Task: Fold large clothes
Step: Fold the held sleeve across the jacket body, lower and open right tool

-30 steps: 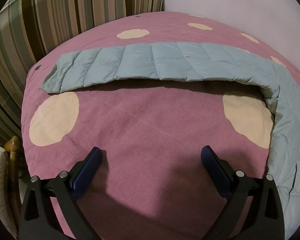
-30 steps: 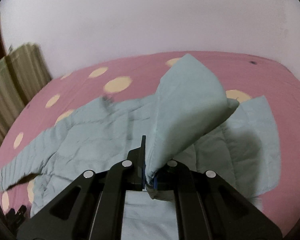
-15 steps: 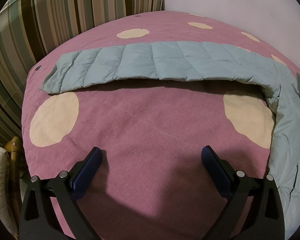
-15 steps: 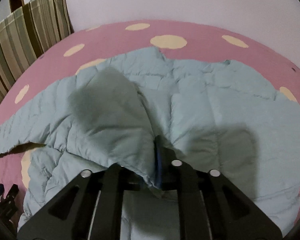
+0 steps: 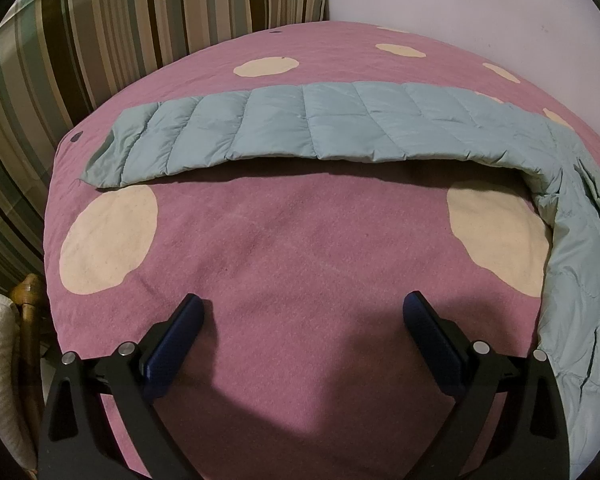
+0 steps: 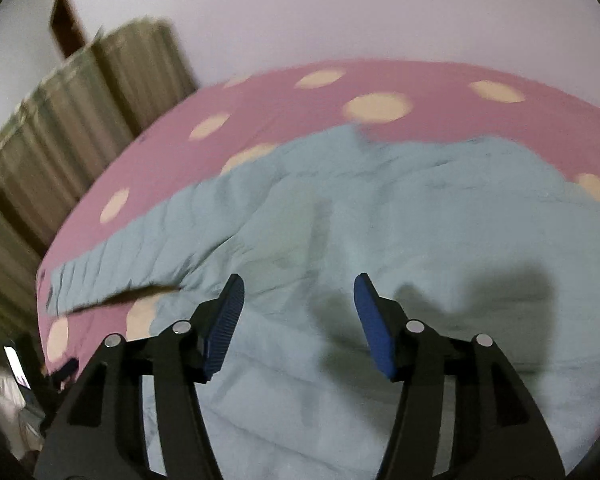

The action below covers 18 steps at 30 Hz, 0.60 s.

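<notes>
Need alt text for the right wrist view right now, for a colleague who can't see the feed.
The right gripper, its jaws just opened and nothing between its blue pads, hangs over a pale blue quilted jacket spread on a pink bedspread with cream dots. One sleeve stretches left. The picture is motion-blurred; striped curtains and a plain wall lie behind.

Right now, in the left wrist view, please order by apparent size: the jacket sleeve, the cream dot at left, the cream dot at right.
1. jacket sleeve, largest.
2-3. left cream dot and right cream dot: similar; the jacket partly covers the right one, so unranked.
</notes>
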### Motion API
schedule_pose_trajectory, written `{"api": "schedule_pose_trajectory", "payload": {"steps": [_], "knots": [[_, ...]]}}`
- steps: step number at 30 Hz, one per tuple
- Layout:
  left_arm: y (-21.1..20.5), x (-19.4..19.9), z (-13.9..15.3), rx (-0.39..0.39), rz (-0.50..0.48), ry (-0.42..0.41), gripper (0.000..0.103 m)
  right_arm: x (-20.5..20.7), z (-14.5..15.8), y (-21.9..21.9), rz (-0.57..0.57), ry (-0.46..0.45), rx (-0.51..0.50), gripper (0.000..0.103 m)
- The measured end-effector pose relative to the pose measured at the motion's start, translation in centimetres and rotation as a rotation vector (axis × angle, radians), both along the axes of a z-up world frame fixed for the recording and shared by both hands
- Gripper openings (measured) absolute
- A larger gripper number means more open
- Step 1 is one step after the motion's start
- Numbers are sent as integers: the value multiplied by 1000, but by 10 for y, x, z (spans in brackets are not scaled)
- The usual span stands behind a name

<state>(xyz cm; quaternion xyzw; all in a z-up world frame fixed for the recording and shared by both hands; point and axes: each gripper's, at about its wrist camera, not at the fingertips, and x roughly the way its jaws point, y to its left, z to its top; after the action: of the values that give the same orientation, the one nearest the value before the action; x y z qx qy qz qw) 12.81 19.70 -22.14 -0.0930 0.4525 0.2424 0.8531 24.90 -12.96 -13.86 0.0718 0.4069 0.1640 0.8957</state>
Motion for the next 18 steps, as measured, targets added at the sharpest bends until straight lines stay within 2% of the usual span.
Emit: {"api": "schedule_pose_trajectory", "payload": {"steps": [4, 6, 9, 13, 14, 16, 18], "knots": [[0, 0, 0, 0, 0, 0, 99, -7, 15, -105, -211, -39, -5, 39], [0, 0, 0, 0, 0, 0, 99, -5, 3, -157, -302, 13, 21, 22], [0, 0, 0, 0, 0, 1, 99, -2, -29, -211, -389, 105, 86, 20], [1, 0, 0, 0, 0, 1, 99, 7, -76, -241, -444, 222, 98, 14], [1, 1, 0, 2, 0, 2, 99, 8, -86, -246, -445, 229, 133, 14], [1, 0, 0, 3, 0, 2, 99, 6, -82, -251, -448, 228, 170, 14], [2, 0, 0, 3, 0, 1, 99, 4, -66, -252, -448, 221, 166, 14]]}}
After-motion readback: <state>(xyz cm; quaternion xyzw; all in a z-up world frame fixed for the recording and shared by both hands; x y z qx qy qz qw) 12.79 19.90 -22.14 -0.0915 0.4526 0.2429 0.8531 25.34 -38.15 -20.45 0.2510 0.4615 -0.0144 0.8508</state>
